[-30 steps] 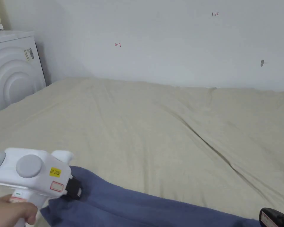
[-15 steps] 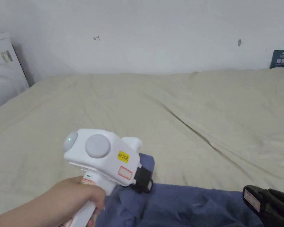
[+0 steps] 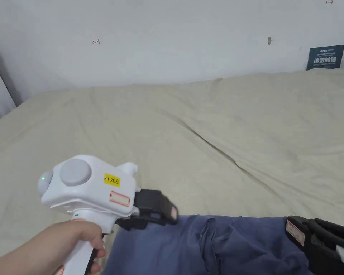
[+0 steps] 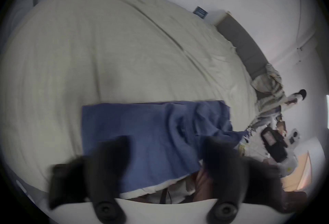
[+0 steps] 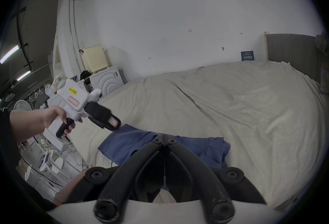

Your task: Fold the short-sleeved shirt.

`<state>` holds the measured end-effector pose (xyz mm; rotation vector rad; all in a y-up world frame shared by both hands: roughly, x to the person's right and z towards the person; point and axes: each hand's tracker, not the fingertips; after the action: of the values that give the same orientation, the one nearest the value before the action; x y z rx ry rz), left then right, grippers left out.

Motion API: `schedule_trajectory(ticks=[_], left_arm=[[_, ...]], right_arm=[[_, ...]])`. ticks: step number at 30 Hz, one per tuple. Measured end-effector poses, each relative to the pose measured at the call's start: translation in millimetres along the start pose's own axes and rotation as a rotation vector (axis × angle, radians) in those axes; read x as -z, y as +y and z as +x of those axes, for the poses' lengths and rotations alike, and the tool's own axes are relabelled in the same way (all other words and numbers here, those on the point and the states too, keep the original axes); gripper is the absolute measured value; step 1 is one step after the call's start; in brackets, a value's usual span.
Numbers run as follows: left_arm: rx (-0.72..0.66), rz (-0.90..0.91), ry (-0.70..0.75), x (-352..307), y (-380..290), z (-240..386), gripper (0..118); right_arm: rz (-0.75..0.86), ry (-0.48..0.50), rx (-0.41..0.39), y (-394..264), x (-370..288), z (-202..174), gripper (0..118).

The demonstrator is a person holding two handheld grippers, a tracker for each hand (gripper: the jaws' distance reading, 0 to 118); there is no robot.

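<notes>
A blue short-sleeved shirt (image 3: 203,247) (image 4: 151,129) (image 5: 128,140) lies on the beige bed (image 3: 221,143) near its front edge, smooth on the left and bunched on the right. My left gripper (image 3: 167,216) (image 4: 165,142) (image 5: 114,123) hovers over the shirt's left edge, jaws wide apart and holding nothing. My right gripper (image 3: 293,231) (image 5: 164,137) (image 4: 268,140) sits over the shirt's right end with its jaws pressed together. I cannot see any cloth pinched between its tips.
The wrinkled sheet stretches far back to a white wall. A white washing machine (image 5: 106,81) stands off the bed's left side. A dark sign (image 3: 325,56) leans at the back right beside a grey headboard (image 5: 292,53). Striped clothes (image 4: 270,96) lie past the shirt's right end.
The left gripper was shut at the shirt's left corner and moved right with it. Its jaws now stand open and the shirt lies doubled over. The head camera has panned right.
</notes>
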<state>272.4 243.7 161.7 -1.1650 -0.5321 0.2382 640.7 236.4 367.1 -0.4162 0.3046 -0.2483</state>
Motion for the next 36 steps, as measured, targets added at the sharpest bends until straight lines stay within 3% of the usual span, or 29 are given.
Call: schedule_trajectory(ticks=[1, 3, 9, 11, 13, 19, 20, 24, 27, 28, 29, 31, 34, 36], left_arm=[[-0.005, -0.001, 0.034, 9, -2, -1, 0], [-0.005, -0.041, 0.055, 32, -6, 4, 0], [0.025, -0.164, -0.087, 95, -17, 43, 0], [0.142, -0.152, -0.001, 109, -24, 65, 0], [0.197, -0.126, -0.015, 107, -20, 76, 0], [0.112, -0.067, -0.425, 71, -25, 66, 0], [0.106, -0.028, -0.437, 58, -28, 59, 0], [0.082, 0.059, -0.296, 16, -30, 14, 0], [-0.015, 0.077, -0.217, -9, -27, -43, 0], [-0.06, 0.081, -0.204, -14, -27, -60, 5], [-0.118, 0.074, -0.225, -18, -27, -80, 35], [-0.192, 0.058, -0.273, -18, -30, -105, 112], [-0.22, 0.044, -0.391, -3, -27, -132, 116], [-0.274, 0.005, -0.392, 13, -25, -149, 118]], right_arm=[[0.0, 0.003, 0.006, 0, 0, 0, 0], [-0.002, 0.01, 0.009, 0, 0, -1, 0], [-0.012, -0.007, -0.032, -2, -3, -6, 0], [-0.018, -0.018, -0.05, -2, -3, -8, 0], [-0.018, -0.018, -0.056, -3, -2, -8, 0], [-0.018, 0.006, -0.031, -4, 0, -11, 0], [-0.015, 0.011, -0.023, -4, 0, -11, 0], [-0.02, 0.013, -0.017, -2, 4, -11, 0], [-0.035, 0.01, -0.029, -2, 7, -14, 0], [-0.039, 0.012, -0.032, -2, 7, -15, 0], [-0.042, 0.012, -0.035, -2, 8, -17, 0], [-0.047, 0.01, -0.04, -2, 9, -20, 0], [-0.058, 0.012, -0.041, -2, 11, -25, 0], [-0.07, 0.005, -0.041, -1, 12, -28, 0]])
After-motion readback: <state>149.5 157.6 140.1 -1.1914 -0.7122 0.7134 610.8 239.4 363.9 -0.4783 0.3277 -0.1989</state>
